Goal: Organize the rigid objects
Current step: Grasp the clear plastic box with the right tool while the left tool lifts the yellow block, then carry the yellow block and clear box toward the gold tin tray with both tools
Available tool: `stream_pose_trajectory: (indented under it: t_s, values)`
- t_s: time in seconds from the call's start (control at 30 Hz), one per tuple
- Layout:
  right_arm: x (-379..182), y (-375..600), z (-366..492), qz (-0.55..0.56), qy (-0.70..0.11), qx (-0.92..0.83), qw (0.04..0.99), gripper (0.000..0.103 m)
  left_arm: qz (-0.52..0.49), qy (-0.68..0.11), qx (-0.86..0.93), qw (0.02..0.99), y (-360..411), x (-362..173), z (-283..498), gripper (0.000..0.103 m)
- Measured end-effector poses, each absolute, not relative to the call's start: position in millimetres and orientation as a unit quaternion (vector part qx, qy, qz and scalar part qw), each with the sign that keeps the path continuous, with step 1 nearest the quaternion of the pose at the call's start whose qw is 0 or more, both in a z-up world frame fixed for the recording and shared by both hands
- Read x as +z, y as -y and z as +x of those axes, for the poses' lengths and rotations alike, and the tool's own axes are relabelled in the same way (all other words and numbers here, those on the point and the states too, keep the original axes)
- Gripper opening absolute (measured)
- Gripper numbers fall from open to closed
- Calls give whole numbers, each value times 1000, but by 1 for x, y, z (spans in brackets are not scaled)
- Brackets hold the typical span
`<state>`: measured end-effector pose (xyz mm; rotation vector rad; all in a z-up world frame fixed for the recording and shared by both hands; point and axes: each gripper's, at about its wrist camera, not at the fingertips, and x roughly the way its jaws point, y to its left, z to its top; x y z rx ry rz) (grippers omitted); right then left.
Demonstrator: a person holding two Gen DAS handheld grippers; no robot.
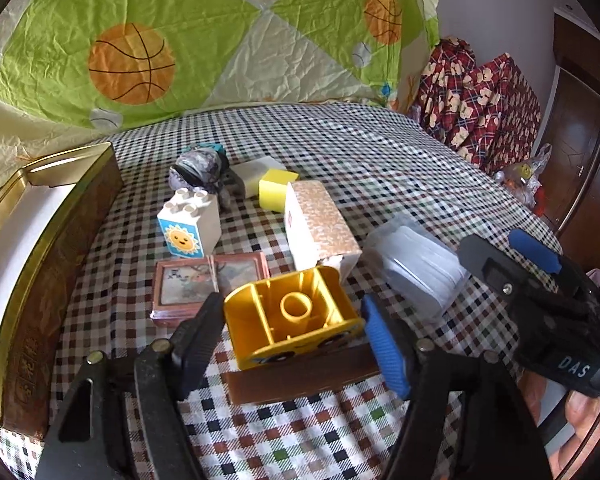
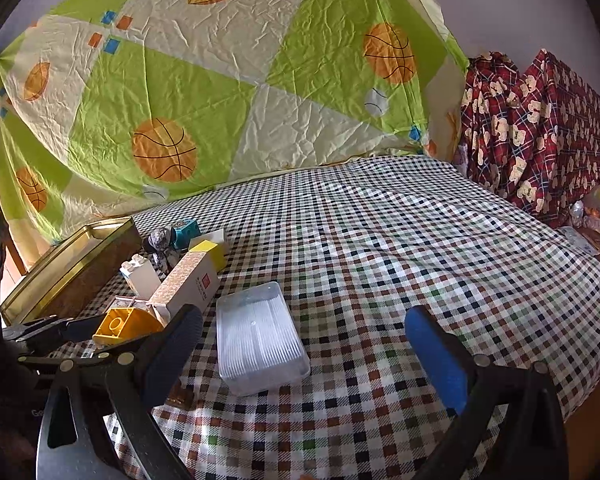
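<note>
Fingers of the left gripper (image 1: pixel 294 334) clamp the yellow toy block (image 1: pixel 294 316), lying hollow side up on a brown strip at 6 o'clock of the table (image 1: pixel 380 152). Right gripper (image 2: pixel 308 360) hangs released. Light, stiff and slick plastic; flat outer walls probably give the surest hold.

I count two studded plastic toy bricks, one yellow (image 1: pixel 296 320) and one white (image 1: pixel 190 224); two cardboard boxes (image 1: pixel 320 226); one clear plastic case (image 2: pixel 260 340).
</note>
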<state>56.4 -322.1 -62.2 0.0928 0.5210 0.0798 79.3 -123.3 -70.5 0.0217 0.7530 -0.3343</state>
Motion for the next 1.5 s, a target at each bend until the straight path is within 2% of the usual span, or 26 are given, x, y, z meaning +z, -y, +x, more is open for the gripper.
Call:
stream_pose_trajectory:
  t_s: [0.37,0.47,0.63,0.67,0.7,0.73,1.5]
  values:
    - [-65,291,84,-26,-296,57,953,100,1,-309,-112,945,81,-54,78,70]
    - [-72,288,92,-33,-323,65,944,86,-10,-308,-105,945,69,-55,81,70]
    - [-85,282,102,-48,-373,81,923,77,-21,-301,-114,946,61,-57,78,70]
    - [-87,279,102,-55,-376,83,921,71,-19,-299,-114,947,61,-57,77,70]
    - [-88,278,102,-61,-377,83,920,59,-18,-297,-113,948,62,-57,76,70]
    - [-89,277,102,-65,-377,82,920,56,-18,-295,-113,949,62,-57,75,70]
    - [-75,281,78,-49,-292,98,950,56,-9,-236,-89,968,62,-49,53,70]
